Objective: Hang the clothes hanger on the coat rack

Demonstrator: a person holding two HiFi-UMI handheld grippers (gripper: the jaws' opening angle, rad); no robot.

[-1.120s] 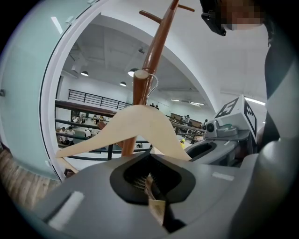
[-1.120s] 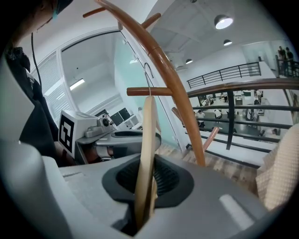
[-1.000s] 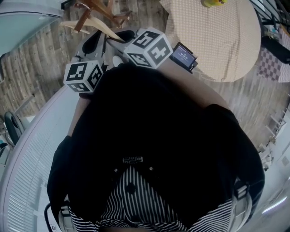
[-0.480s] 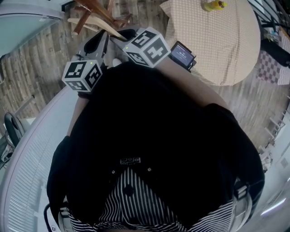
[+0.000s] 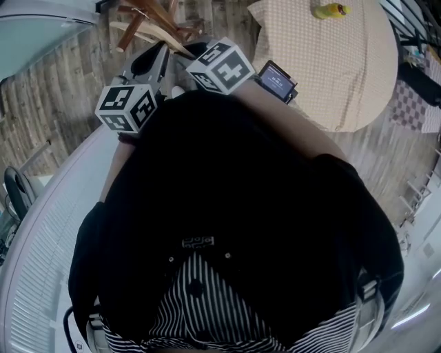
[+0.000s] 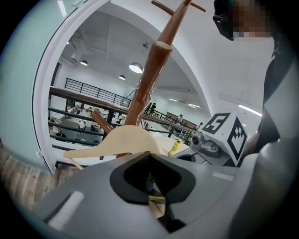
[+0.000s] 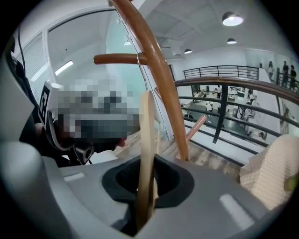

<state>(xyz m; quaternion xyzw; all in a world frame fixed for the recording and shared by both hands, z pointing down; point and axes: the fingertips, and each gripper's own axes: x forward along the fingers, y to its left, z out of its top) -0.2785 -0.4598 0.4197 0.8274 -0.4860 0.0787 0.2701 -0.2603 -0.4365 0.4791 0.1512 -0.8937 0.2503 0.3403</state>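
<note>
The pale wooden clothes hanger is held up in front of the brown wooden coat rack. My right gripper is shut on the hanger's flat body, seen edge-on between its jaws. Just behind it stand the rack's curved arm and a peg. My left gripper is shut on a thin bar of the hanger. The hanger's broad shoulder rises past it, in front of the rack's pole. In the head view both marker cubes sit side by side, left and right.
A round table with a beige checked cloth stands to the right, with a yellow bottle on it. A small screen device sits by the right cube. A white curved wall runs along the left. The floor is wooden planks.
The right gripper and the hanger have shifted slightly toward the rack at the top of the head view. The left cube has barely moved.
</note>
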